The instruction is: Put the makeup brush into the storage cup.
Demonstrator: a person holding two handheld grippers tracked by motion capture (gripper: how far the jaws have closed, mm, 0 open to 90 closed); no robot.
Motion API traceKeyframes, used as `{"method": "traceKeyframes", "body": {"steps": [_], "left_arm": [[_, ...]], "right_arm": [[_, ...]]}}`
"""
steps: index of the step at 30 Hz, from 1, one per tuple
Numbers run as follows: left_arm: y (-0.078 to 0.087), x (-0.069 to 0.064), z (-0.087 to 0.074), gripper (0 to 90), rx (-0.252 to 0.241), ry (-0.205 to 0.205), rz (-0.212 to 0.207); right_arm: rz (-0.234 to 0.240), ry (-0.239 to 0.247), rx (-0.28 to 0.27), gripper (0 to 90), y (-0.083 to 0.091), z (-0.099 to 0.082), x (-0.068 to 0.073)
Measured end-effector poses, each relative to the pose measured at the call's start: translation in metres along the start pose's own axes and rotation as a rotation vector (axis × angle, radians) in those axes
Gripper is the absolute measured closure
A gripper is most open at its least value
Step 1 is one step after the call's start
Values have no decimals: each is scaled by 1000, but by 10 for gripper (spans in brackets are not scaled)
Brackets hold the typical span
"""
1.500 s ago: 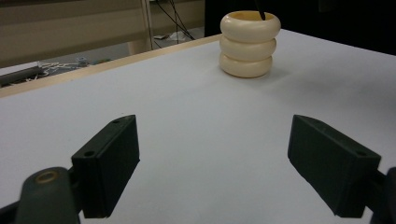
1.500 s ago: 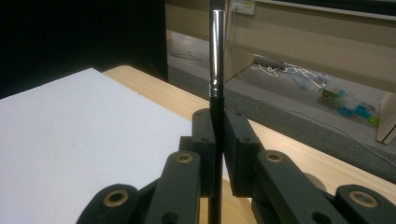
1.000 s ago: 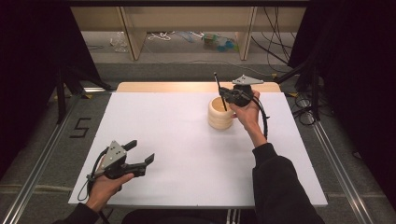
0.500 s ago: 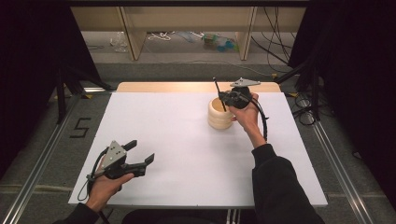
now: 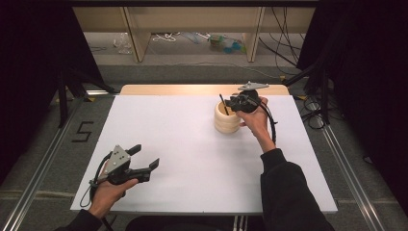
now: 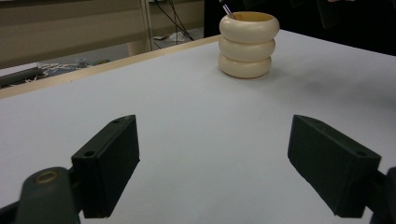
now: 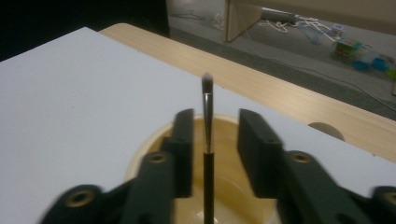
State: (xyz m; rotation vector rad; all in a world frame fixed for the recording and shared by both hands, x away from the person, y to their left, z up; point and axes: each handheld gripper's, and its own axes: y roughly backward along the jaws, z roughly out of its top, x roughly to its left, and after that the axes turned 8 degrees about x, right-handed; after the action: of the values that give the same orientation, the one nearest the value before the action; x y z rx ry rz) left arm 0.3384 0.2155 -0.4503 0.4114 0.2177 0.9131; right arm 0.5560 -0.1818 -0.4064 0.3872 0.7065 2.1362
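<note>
So the right gripper (image 5: 239, 102) is parked right over the cream-coloured holder (image 5: 227, 117), the one that looks like three fat rings stacked up. It sits toward the far side of the white table (image 5: 183, 144), a bit right of centre. A thin dark brush (image 5: 223, 104) stands in the holder with its bristle tip pointing up and leaning slightly to the left as seen from above.

In the right gripper view the brush (image 7: 207, 135) stands bang between the two black jaws, but there's a visible gap on each side of the handle, so the pads aren't pressing on it. The jaws have just been opening, and the brush rests in the holder (image 7: 140, 161) on its own now, not pinched. The person's right hand (image 5: 255, 120) is wrapped around the gripper body just beside the holder.

The left gripper (image 5: 144, 161) is way over at the near left corner of the table, well apart from all that. It hangs low over the white surface with its jaws spread wide and nothing between them. The left gripper view looks across the bare table at the holder (image 6: 246, 44) in the distance, with the brush's handle (image 6: 227, 10) poking out the top.
</note>
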Motion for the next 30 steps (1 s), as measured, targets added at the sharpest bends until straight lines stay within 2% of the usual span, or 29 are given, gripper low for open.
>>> {"method": "traceKeyframes", "body": {"steps": [1, 2, 5, 11, 17, 22, 26, 28, 30], "left_arm": [[0, 0, 0, 166, 0, 0, 0], [0, 0, 0, 166, 0, 1, 1], [0, 0, 0, 166, -1, 0, 0], [0, 0, 0, 166, 0, 0, -1], [0, 0, 0, 166, -1, -1, 1], [0, 0, 0, 166, -1, -1, 0], [0, 0, 0, 166, -2, 0, 1], [0, 0, 0, 166, -2, 1, 1], [0, -1, 0, 166, -3, 1, 1]], "right_arm": [[0, 0, 0, 615, 0, 0, 0], [-9, 7, -4, 586, 2, 1, 0], [-10, -12, -35, 498, 10, 5, 2], [-19, -5, -53, 467, 18, 8, 3], [-3, -24, -63, 417, 26, 10, 8], [-5, -7, -66, 375, 31, 12, 13], [22, -12, -67, 341, 39, 13, 20], [15, -9, -77, 319, 42, 13, 22], [27, -15, -66, 311, 46, 12, 24]]}}
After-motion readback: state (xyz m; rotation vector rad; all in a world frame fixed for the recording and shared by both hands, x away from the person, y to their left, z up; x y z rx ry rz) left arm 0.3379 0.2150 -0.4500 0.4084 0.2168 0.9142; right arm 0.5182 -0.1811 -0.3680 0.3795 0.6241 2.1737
